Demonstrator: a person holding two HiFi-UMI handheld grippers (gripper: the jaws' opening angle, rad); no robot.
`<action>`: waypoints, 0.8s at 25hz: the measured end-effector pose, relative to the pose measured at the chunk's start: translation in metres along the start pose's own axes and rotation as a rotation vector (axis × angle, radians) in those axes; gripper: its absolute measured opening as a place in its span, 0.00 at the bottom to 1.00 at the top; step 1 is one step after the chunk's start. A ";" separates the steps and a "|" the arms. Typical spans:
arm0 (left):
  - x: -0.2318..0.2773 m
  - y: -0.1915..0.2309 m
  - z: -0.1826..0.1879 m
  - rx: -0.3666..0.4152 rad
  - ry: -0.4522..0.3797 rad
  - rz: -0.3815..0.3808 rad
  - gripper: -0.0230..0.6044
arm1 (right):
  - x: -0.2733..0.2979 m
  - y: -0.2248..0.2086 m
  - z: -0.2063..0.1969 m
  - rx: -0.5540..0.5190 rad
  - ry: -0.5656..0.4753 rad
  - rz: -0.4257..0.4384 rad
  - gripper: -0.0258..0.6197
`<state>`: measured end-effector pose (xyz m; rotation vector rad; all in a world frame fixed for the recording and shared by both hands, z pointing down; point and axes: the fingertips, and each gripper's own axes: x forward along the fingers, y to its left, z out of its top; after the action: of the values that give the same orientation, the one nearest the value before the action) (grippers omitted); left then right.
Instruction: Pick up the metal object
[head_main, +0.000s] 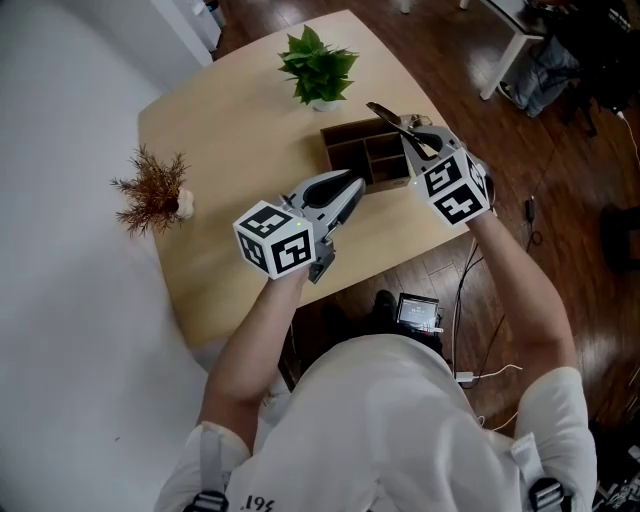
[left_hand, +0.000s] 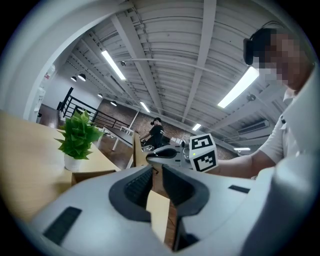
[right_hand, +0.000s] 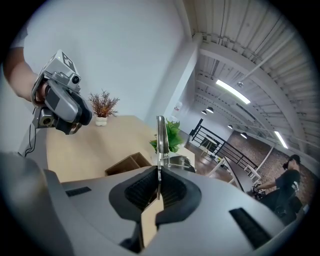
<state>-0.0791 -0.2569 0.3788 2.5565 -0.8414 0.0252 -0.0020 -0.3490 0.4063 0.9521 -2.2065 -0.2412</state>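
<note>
1. R claw (head_main: 415, 136) is clamped on the metal object (head_main: 385, 113): in the right gripper view the thin metal strip (right_hand: 160, 135) stands upright, pinched betw the two pads
2. Head view: the object is off the bench (head_main: 240, 130), held above the wooden box (head_main: 365, 152). Its free end sticks out toward 10 o'clock from the claw
3. L claw (head_main: 352, 188) has its jaws only a little apart w/ nothing betw them. Left gripper view shows just bench and box edge thru the gap (left_hand: 156, 175)
4. L claw hangs at approx 8 o'clock of the box, tips aimed toward 1 o'clock, near the box's corner
5. Box is open-topped w/ dividers and sits at the bench's 3 o'clock side
6. Green potted plant (head_main: 318, 68) is just beyond the box at 12 o'clock
7. Dried reddish plant (head_main: 155, 188) sits at the bench's 9 o'clock edge, well apart from both claws
</note>
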 end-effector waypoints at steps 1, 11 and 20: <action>-0.001 -0.003 0.001 0.005 -0.002 -0.002 0.10 | -0.003 0.000 0.001 0.003 -0.004 -0.004 0.05; -0.013 -0.023 0.014 0.038 -0.017 -0.009 0.10 | -0.033 -0.003 0.016 0.026 -0.050 -0.038 0.05; -0.024 -0.035 0.021 0.053 -0.023 -0.009 0.10 | -0.061 -0.002 0.029 0.058 -0.098 -0.059 0.05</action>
<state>-0.0811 -0.2277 0.3421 2.6147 -0.8478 0.0158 0.0087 -0.3109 0.3517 1.0580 -2.2879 -0.2577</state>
